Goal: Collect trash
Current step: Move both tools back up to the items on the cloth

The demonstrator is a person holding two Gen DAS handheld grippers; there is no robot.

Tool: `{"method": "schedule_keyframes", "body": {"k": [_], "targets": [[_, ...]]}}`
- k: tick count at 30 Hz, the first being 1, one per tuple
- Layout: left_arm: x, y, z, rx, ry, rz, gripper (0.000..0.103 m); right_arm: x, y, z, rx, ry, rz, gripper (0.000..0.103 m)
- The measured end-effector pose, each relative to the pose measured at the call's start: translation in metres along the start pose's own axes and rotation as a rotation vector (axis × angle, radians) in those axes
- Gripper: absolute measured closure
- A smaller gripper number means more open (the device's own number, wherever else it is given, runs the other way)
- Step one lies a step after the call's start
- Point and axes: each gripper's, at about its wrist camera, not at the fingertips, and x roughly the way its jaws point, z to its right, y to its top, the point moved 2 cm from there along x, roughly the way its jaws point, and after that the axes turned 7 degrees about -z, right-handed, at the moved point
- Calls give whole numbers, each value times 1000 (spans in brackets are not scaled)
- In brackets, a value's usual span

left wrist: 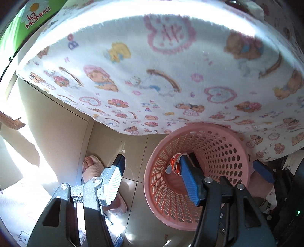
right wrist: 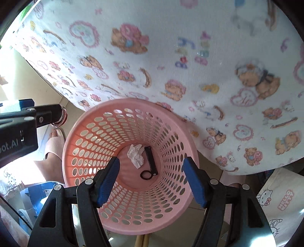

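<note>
A pink perforated waste basket [right wrist: 91,133] stands on the tiled floor by the table edge. Inside it lie a crumpled white paper [right wrist: 135,154], a black stick [right wrist: 151,158] and a dark ring [right wrist: 146,174]. My right gripper [right wrist: 151,175] is open and empty, hanging over the basket mouth. In the left wrist view the basket [left wrist: 163,190] is at lower right, with an orange-and-white wrapper [left wrist: 175,164] showing inside it. My left gripper [left wrist: 152,174] is open and empty, left of the basket above the floor. The right gripper [left wrist: 264,171] shows beyond the basket.
A table draped in a white cloth with teddy-bear prints [left wrist: 152,66] overhangs the basket. A person's foot in a pink slipper [left wrist: 95,167] stands left of the basket. A green box [left wrist: 36,11] is at upper left. A Hello Kitty bag [right wrist: 273,197] is at right.
</note>
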Motion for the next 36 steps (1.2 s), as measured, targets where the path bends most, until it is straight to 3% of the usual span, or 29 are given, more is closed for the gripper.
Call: {"method": "schedule_keyframes", "body": {"k": [9, 13, 16, 25, 32, 34, 36], "targets": [[-52, 9, -10, -11, 31, 165, 41, -52, 11, -5, -8, -3, 133, 31], [-63, 11, -21, -70, -60, 170, 39, -70, 12, 0, 13, 2, 168, 31], [-73, 12, -33, -120, -74, 205, 39, -88, 11, 2, 26, 0, 214, 31], [-111, 13, -43, -135, 13, 390, 37, -163, 13, 16, 28, -18, 417, 31], [-119, 15, -40, -126, 37, 442, 35, -212, 45, 37, -6, 6, 496, 30], [-121, 16, -39, -126, 41, 456, 35, -227, 56, 48, -12, 13, 519, 24], [-123, 18, -38, -121, 36, 468, 31, -240, 65, 59, -26, -5, 547, 23]]}}
